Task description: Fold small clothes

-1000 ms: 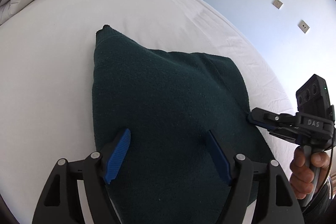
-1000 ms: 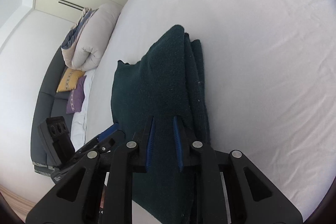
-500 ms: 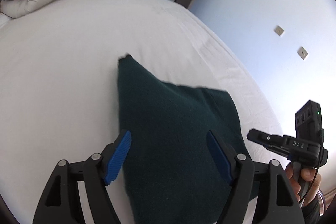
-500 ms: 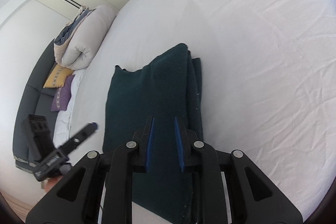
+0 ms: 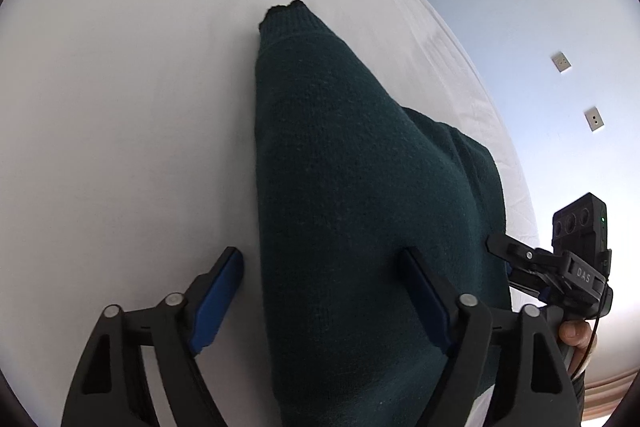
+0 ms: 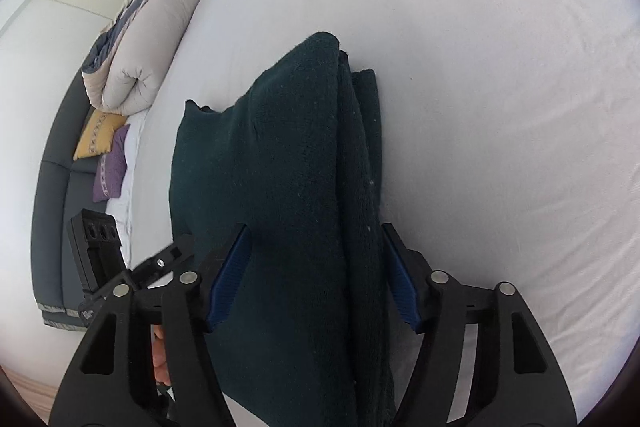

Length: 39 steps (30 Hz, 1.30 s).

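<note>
- Dark green knit garment: it lies folded on the white bed, in several stacked layers. In the left wrist view it runs from a narrow ribbed end near 12 o'clock down to the bottom edge at 6 o'clock, widening toward 3 o'clock.
- In the right wrist view the same garment fills the centre, with its layered edges showing as ridges on the side toward 3 o'clock.
- Left gripper: its jaws are spread wide. The blue pad at 7 o'clock is over bare sheet just beside the garment's edge; the other pad sits over the knit toward 5 o'clock. Whether either pad touches the fabric cannot be told.
- Right gripper: its jaws are also spread wide and straddle the garment's near end, one blue pad at 8 o'clock and one at 4 o'clock. Neither is clamped on the cloth.
- From the left wrist view the right gripper appears at 4 o'clock, at the garment's edge, with a hand on its grip.
- From the right wrist view the left gripper shows at 8 o'clock, beside the garment.
- Rolled duvet lies at 10 o'clock, at the far end of the bed.
- Yellow cushion and purple cushion rest on a grey sofa at 9 o'clock.
- Wall sockets show at 2 o'clock in the left wrist view.
</note>
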Each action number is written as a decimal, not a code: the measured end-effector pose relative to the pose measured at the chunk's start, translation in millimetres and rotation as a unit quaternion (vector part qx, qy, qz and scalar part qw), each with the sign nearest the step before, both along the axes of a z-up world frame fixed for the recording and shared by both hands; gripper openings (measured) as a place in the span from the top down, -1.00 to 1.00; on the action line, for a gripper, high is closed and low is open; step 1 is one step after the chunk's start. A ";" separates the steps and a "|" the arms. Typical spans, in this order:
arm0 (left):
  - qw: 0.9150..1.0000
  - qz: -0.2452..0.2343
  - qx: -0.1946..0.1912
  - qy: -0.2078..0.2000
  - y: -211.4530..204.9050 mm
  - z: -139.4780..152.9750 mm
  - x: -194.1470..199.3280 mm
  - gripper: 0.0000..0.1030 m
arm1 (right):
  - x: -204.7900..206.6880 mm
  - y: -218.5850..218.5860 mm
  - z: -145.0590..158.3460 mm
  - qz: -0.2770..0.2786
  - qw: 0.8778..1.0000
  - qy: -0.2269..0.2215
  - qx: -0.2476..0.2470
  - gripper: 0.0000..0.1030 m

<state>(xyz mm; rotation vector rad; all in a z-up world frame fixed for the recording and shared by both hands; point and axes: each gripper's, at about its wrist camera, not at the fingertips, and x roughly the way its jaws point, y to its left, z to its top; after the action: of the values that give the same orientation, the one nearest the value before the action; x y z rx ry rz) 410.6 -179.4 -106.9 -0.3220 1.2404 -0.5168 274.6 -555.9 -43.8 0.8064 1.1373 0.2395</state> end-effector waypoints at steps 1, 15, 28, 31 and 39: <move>1.000 -0.003 0.002 0.003 -3.4 -0.5 0.6 -0.36 | 3.1 0.1 -3.3 -0.003 1.000 0.005 0.008 -0.02; 0.993 -0.021 0.107 -0.042 -27.5 31.1 -25.0 0.22 | 19.3 69.4 23.8 0.058 0.976 0.006 -0.212 0.59; 0.984 -0.027 0.115 -0.132 55.9 141.4 -180.0 0.25 | -112.2 153.3 136.4 0.096 0.965 -0.096 -0.225 0.62; 0.983 -0.033 0.123 -0.130 76.7 144.8 -224.1 0.24 | -152.3 181.0 142.9 0.119 0.961 -0.100 -0.227 0.62; 0.987 -0.012 0.138 -0.077 121.0 91.4 -283.0 0.23 | -209.1 225.7 96.2 0.143 0.968 -0.067 -0.195 0.62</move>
<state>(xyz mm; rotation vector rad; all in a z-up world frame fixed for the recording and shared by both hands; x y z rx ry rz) 127.6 -58.4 -15.5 -0.0312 1.1501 -0.3763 65.5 -330.2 52.4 0.2714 1.1242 0.2936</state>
